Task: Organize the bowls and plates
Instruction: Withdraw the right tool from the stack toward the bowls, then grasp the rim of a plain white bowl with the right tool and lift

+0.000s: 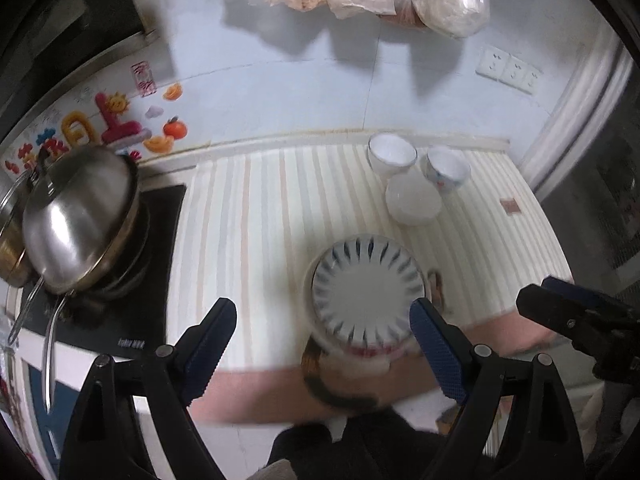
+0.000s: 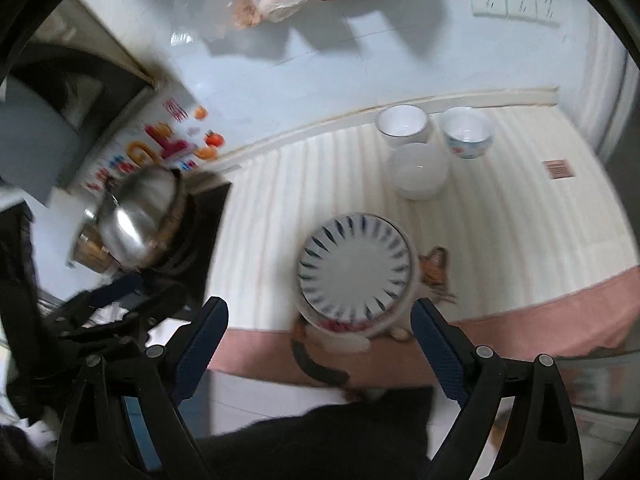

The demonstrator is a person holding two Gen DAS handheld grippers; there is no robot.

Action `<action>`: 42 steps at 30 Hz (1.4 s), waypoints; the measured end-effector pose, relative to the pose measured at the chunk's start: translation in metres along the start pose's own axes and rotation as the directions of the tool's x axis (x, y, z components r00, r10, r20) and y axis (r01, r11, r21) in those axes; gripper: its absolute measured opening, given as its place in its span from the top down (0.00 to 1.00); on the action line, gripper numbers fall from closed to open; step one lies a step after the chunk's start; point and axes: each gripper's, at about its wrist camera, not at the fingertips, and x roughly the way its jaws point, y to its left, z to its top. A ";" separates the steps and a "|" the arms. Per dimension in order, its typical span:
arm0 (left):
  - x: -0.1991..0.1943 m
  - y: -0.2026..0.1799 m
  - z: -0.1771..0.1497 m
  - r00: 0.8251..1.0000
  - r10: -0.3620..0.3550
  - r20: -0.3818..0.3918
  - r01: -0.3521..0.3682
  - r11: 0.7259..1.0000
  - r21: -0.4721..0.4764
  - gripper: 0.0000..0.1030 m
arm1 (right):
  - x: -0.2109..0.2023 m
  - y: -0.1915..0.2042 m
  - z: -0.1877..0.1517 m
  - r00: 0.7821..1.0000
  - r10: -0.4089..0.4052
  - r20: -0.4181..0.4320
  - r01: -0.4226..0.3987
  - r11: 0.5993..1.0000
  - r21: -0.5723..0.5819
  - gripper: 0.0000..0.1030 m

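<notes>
On the left a domed stainless steel pot lid (image 1: 80, 216) sits on the stove, outside the task; the left claw (image 1: 324, 344) and right claw (image 2: 320, 340) both hang released above the cream ribbed surface (image 1: 248, 216), nothing between their jaws; the stack of white plates with blue radial strokes (image 1: 366, 292) looks finished at the near edge; next, probably, nest the three small white bowls (image 1: 414, 198) beyond it, to the right, which needs a descent onto one rim.
</notes>
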 end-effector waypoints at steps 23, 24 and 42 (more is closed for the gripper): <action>0.329 -0.076 0.136 0.895 -0.218 -0.390 0.111 0.954 -0.279 0.65 | 0.249 -0.256 0.178 0.956 0.041 -0.292 0.005 0.988 0.155 0.41; 0.336 -0.079 0.137 0.891 -0.215 -0.400 0.109 0.956 -0.272 0.67 | 0.256 -0.258 0.181 0.953 0.046 -0.299 0.001 0.988 0.155 0.46; 0.312 -0.129 0.128 0.906 -0.167 -0.389 0.115 0.982 -0.152 0.84 | 0.261 -0.252 0.185 0.938 0.076 -0.338 -0.037 0.992 0.120 0.85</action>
